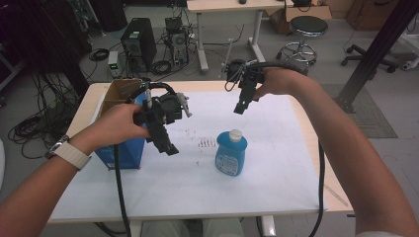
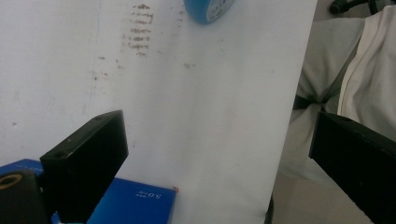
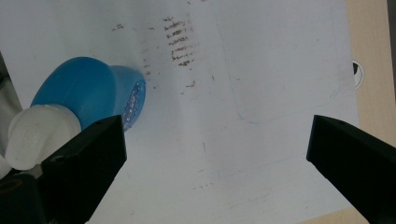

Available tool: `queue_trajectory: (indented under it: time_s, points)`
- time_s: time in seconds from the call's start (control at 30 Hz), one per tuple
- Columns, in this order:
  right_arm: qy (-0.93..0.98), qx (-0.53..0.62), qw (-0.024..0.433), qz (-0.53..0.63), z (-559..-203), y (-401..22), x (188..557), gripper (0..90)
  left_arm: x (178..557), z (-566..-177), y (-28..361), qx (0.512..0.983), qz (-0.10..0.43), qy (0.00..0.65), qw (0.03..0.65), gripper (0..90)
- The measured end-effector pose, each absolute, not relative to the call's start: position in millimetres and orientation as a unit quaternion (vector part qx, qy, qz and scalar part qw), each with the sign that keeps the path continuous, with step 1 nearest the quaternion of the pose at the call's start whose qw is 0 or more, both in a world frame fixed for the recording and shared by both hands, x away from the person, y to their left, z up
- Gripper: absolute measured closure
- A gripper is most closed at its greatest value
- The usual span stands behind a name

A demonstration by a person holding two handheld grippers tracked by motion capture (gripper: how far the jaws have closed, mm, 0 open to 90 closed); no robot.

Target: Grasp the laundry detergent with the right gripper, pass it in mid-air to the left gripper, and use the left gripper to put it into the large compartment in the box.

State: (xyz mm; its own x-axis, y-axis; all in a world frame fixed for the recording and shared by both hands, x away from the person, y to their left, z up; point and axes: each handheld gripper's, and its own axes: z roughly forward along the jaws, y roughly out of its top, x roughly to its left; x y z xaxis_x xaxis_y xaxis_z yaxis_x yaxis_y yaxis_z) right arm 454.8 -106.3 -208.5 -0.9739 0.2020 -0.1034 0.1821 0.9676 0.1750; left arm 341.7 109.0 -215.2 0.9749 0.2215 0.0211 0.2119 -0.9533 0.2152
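Left gripper [image 2: 219, 158], right gripper [image 3: 217, 161]: fingers wide apart, empty.

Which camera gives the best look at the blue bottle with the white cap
The high view: the blue bottle stands whole and upright on the white sheet. The right gripper view shows its cap and shoulder from above, partly behind a jaw; the left gripper view catches just its base.

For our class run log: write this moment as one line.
left gripper: open, above blue box | right gripper: open, raised | blue bottle: upright, untouched
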Motion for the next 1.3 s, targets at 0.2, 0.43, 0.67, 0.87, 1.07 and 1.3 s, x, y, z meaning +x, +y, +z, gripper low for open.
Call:
queue_trajectory:
  time_s: [0.2, 0.43, 0.67, 0.87, 1.07, 1.3]
  points:
    - [0.989, 0.099, 0.061, 0.087, -205.9, -108.1, 452.7, 4.8, 340.7, -214.9, 109.1, 0.988, 0.021, 0.109, 0.108, 5.0]
    - [0.989, 0.104, 0.062, 0.086, -203.2, -111.3, 448.5, 4.7, 340.7, -215.5, 107.6, 0.988, 0.022, 0.108, 0.105, 5.0]
    - [0.989, 0.105, 0.063, 0.088, -199.8, -113.5, 446.3, 4.7, 339.2, -215.1, 107.7, 0.988, 0.023, 0.107, 0.105, 5.0]
    - [0.988, 0.107, 0.064, 0.087, -200.5, -113.2, 445.4, 4.7, 339.4, -214.6, 108.3, 0.989, 0.026, 0.106, 0.103, 5.0]
    - [0.988, 0.106, 0.063, 0.088, -199.6, -113.7, 445.1, 4.7, 339.2, -214.3, 108.5, 0.989, 0.026, 0.105, 0.104, 5.0]
    - [0.988, 0.106, 0.063, 0.089, -199.1, -113.3, 444.7, 4.7, 338.4, -214.2, 108.8, 0.988, 0.025, 0.106, 0.105, 5.0]
